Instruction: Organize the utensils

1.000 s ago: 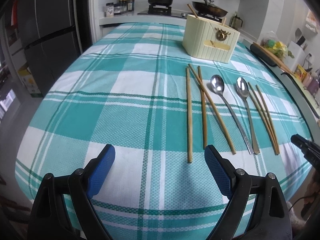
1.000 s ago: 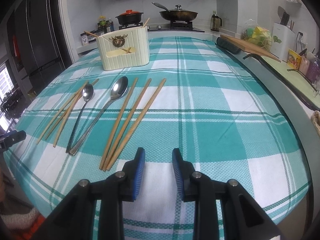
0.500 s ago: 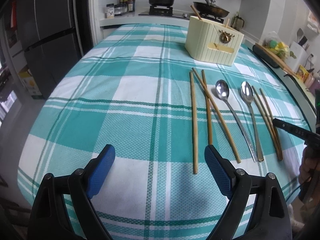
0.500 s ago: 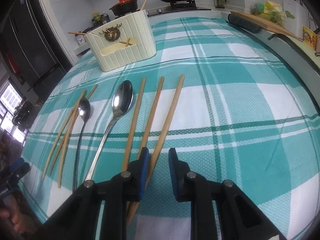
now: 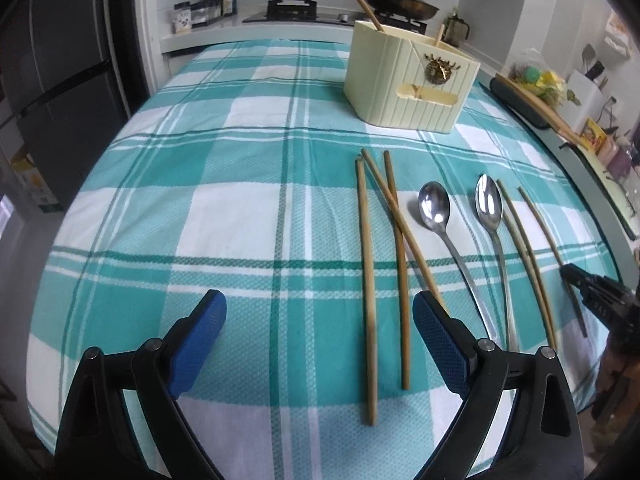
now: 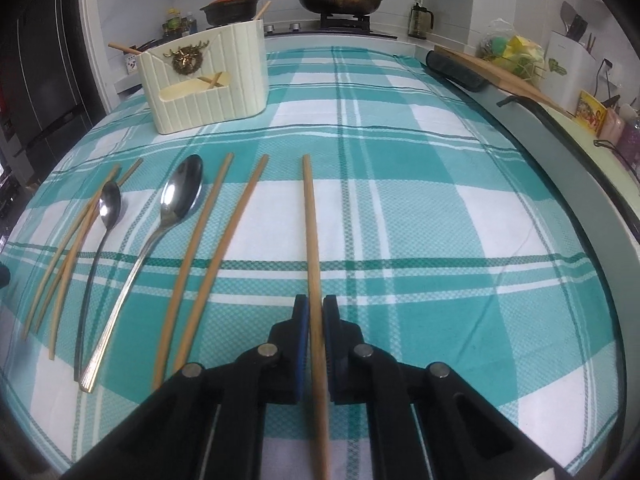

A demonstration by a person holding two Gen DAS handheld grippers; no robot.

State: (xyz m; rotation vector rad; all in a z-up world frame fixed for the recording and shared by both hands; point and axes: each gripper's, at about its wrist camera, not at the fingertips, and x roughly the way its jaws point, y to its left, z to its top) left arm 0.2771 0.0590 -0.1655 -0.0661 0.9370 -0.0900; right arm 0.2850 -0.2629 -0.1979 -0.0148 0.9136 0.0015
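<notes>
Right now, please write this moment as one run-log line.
right gripper: jaws shut on chopstick | left gripper: jaws open, holding nothing | spoons, other chopsticks: on tablecloth | holder: upright

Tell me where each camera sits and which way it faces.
Left wrist: sits behind the open left tongs, facing across the plaid table toward the cream utensil holder; the right tongs show at the right edge.
Right wrist: sits behind the right tongs, shut on a chopstick, facing the same holder and the stove.
Shared: holder, two spoons, loose chopsticks, tablecloth.
</notes>
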